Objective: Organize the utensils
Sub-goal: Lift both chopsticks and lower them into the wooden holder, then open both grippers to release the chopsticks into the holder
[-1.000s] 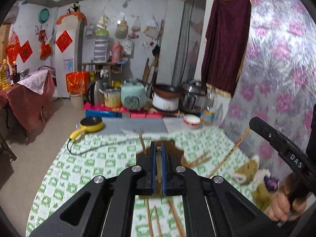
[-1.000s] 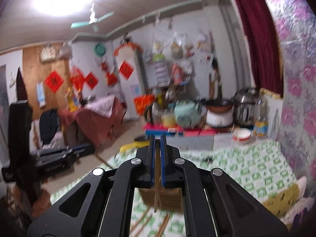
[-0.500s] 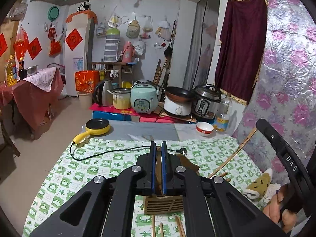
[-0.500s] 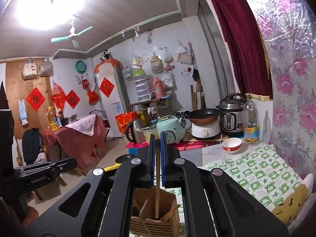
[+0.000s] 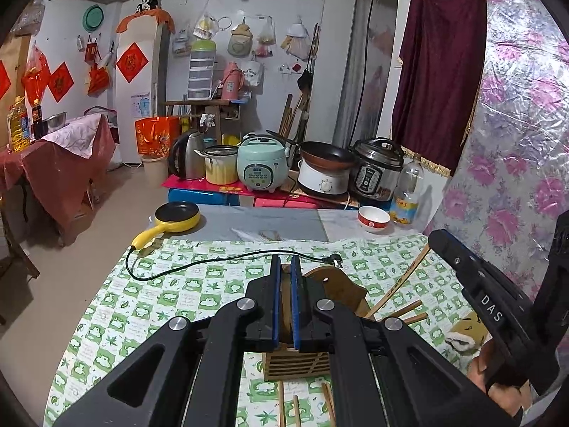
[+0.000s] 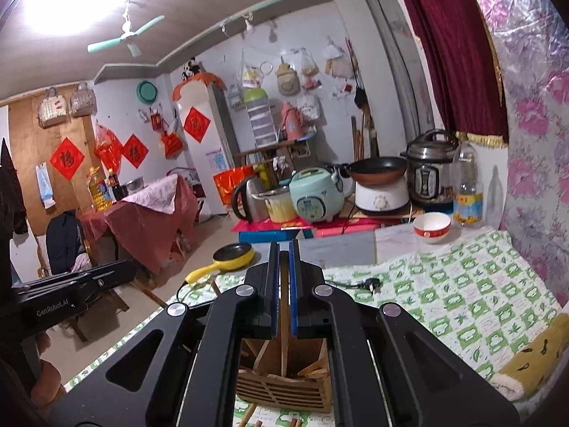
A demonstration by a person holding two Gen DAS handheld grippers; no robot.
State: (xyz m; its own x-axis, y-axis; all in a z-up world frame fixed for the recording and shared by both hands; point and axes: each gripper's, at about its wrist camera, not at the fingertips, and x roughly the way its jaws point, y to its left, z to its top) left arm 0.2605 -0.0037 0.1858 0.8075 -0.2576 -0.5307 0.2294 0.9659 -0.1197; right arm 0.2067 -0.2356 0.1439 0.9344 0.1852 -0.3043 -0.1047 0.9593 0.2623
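Right gripper (image 6: 282, 295) pinched narrow on one chopstick (image 6: 284, 334), tip hanging inside wooden holder (image 6: 284, 388). Left gripper (image 5: 285, 306) nearly shut; I cannot tell whether it holds anything, holder (image 5: 297, 364) just behind its tips.

Risk as I judge it: early release, stick bounces off rim onto table (image 5: 177, 291); left gripper so close may knock holder over. Sticks leaning out of holder (image 5: 398, 290) may snag right gripper.

Loose chopsticks (image 5: 295, 409) lie at near edge of table. Far half open except black cord (image 5: 199, 265); wall hugs right edge.
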